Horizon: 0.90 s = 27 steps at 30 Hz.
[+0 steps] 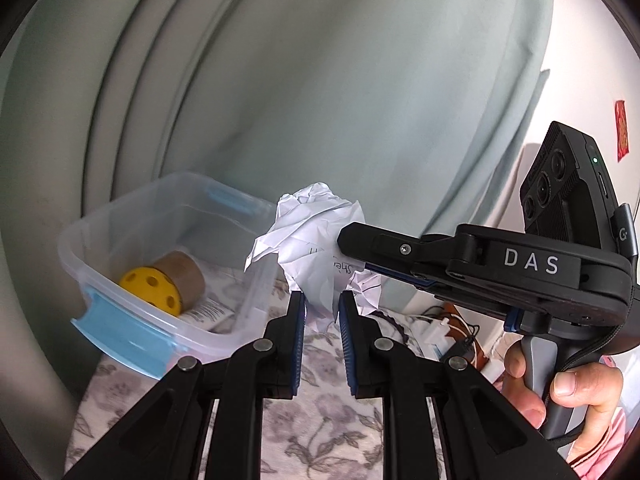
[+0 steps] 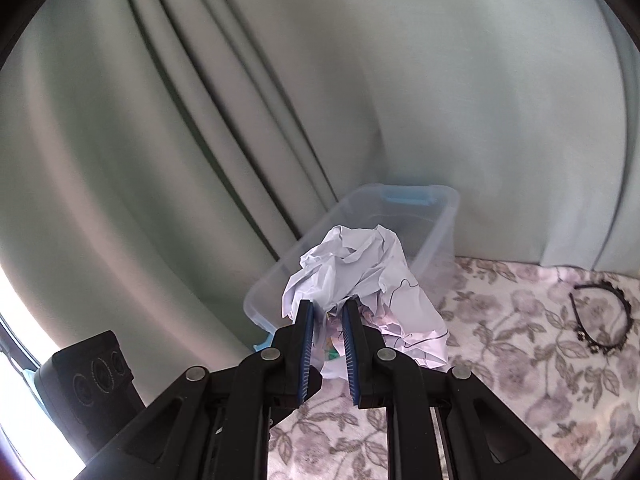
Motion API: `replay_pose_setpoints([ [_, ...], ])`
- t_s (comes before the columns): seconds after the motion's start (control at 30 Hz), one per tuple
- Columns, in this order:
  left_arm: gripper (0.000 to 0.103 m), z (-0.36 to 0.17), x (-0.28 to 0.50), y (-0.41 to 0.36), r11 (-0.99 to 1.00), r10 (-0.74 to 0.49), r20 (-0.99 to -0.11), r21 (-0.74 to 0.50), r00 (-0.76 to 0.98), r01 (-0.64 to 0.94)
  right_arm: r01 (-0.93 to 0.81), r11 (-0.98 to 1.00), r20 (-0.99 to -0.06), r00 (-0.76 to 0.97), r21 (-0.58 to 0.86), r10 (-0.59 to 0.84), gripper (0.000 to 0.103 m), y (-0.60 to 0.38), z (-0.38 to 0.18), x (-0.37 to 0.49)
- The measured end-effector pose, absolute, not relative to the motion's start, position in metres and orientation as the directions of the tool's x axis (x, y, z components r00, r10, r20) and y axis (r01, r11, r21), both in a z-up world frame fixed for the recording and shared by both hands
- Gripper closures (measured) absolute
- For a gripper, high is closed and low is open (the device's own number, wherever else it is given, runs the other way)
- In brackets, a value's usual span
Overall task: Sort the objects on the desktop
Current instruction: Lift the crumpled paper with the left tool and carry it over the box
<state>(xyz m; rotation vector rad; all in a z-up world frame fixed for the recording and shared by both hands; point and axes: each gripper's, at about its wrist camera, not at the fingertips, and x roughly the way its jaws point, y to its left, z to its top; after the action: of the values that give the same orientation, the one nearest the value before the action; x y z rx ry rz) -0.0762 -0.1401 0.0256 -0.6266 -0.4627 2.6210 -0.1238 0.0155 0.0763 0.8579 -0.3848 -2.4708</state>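
**Left wrist view: two grippers share one paper wad**

The left gripper (image 1: 322,300) and right gripper (image 1: 352,248) both pinch the crumpled paper (image 1: 316,232), lifted beside the clear plastic bin (image 1: 72,252) on the floral cloth (image 1: 320,420).

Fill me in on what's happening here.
A person holds a gripper in each hand, and both the left gripper and right gripper are shut on one crumpled paper, held up beside the clear bin. A yellow ball and tape roll already lie inside.
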Motion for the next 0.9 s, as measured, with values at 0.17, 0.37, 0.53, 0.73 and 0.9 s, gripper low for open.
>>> replay_pose_setpoints([
  [0.17, 0.085, 0.031, -0.078, -0.154, -0.871, 0.436, -0.351, -0.398, -0.829, -0.289, 0.381, -0.834, -0.497, -0.674, 0.4, -0.546, 0.086, -0.001, 0.08, -0.131],
  [0.37, 0.085, 0.034, -0.09, -0.168, -0.879, 0.415, -0.349, -0.391, -0.84, -0.272, 0.401, -0.831, -0.501, -0.665, 0.385, -0.553, 0.086, -0.017, 0.083, -0.146],
  [0.53, 0.085, 0.032, -0.106, -0.177, -0.883, 0.404, -0.35, -0.391, -0.845, -0.26, 0.414, -0.832, -0.505, -0.663, 0.368, -0.553, 0.086, -0.027, 0.083, -0.162],
  [0.73, 0.085, 0.025, -0.125, -0.183, -0.891, 0.389, -0.37, -0.385, -0.844, -0.242, 0.418, -0.834, -0.52, -0.652, 0.36, -0.551, 0.086, -0.038, 0.075, -0.183],
  [0.9, 0.085, 0.017, -0.141, -0.187, -0.891, 0.384, -0.388, -0.395, -0.838, -0.225, 0.414, -0.837, -0.539, -0.641, 0.358, -0.547, 0.086, -0.044, 0.075, -0.197],
])
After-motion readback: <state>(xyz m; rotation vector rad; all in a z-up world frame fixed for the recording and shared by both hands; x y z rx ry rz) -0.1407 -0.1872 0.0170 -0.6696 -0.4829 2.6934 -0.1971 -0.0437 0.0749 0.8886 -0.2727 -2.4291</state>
